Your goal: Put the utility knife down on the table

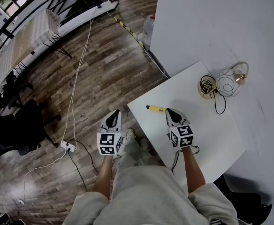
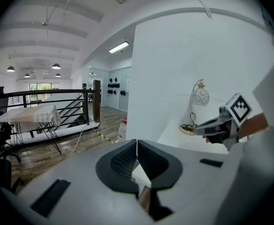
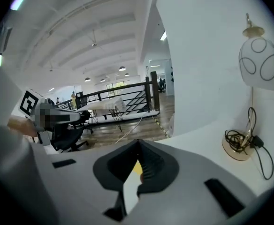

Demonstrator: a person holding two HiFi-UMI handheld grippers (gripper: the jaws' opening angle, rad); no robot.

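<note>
A yellow utility knife (image 1: pixel 155 109) juts out to the left from the tip of my right gripper (image 1: pixel 171 112), above the near left corner of the white table (image 1: pixel 212 135). In the right gripper view the jaws of the right gripper (image 3: pixel 138 149) stand closed, with a strip of the yellow knife (image 3: pixel 137 167) showing between them. My left gripper (image 1: pixel 112 119) hangs over the wooden floor, left of the table's edge. Its jaws (image 2: pixel 137 146) meet with nothing held between them.
A small lamp (image 1: pixel 231 81) with a round white shade, a brass base (image 1: pixel 206 87) and a coiled black cord stands at the table's far side. A large white wall panel (image 1: pixel 212 27) rises behind the table. Cables and a power strip (image 1: pixel 67 146) lie on the floor to the left.
</note>
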